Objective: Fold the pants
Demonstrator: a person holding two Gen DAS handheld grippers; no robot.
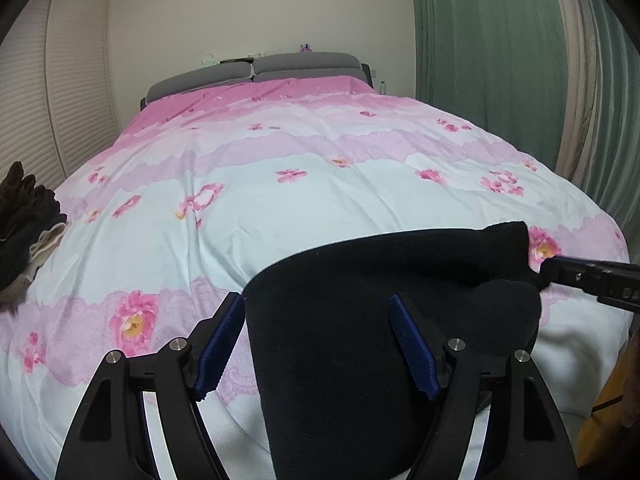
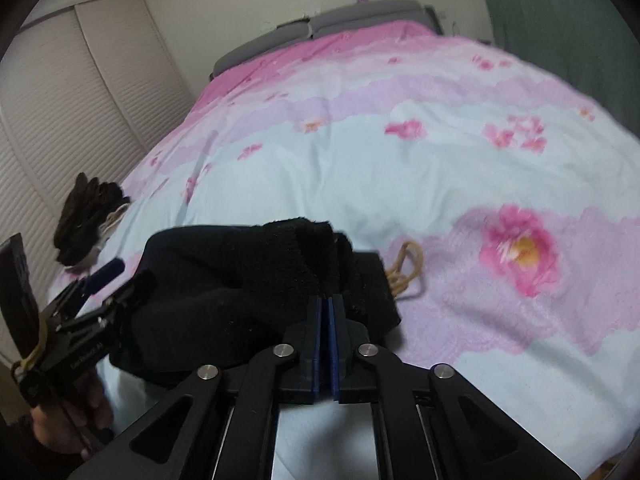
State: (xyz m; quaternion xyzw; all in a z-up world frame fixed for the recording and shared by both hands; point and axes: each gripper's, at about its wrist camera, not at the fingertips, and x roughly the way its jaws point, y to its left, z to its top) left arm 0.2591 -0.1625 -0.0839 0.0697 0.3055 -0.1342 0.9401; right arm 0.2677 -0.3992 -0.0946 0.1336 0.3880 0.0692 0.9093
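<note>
1. Left wrist view: we count one left gripper (image 1: 318, 344), its two blue-padded fingers (image 1: 216, 346) spread wide apart, with one pair of black pants (image 1: 360, 320) lying between them and under the right-hand finger. Nothing is clamped.
2. The pants lie on the near end of one bed cover (image 1: 280, 200), pink and pale blue with flower prints, at 6 o'clock in that view; the cloth runs out toward 3 o'clock.
3. At 3 o'clock we see the right gripper (image 1: 548, 270) entering from the edge, its tip touching the far end of the pants.
4. Right wrist view: the right gripper (image 2: 325, 312) has its two blue pads pressed together at 6 o'clock. Bunched black cloth of the pants (image 2: 240, 280) sits just beyond the tips; we cannot tell whether any cloth is pinched between the pads.
5. In the same view the left gripper (image 2: 108, 284) shows at 9 o'clock, beside the pants, held by one hand (image 2: 68, 424) at 8 o'clock.
6. We count one tan cord loop (image 2: 408, 270) on the cover, touching the right edge of the pants.
7. One dark clothing pile (image 1: 24, 224) lies at 9 o'clock on the cover's left edge, well apart from the pants.
8. Two grey headboard cushions (image 1: 256, 70) stand at 12 o'clock; one green curtain (image 1: 500, 60) hangs at 2 o'clock.
</note>
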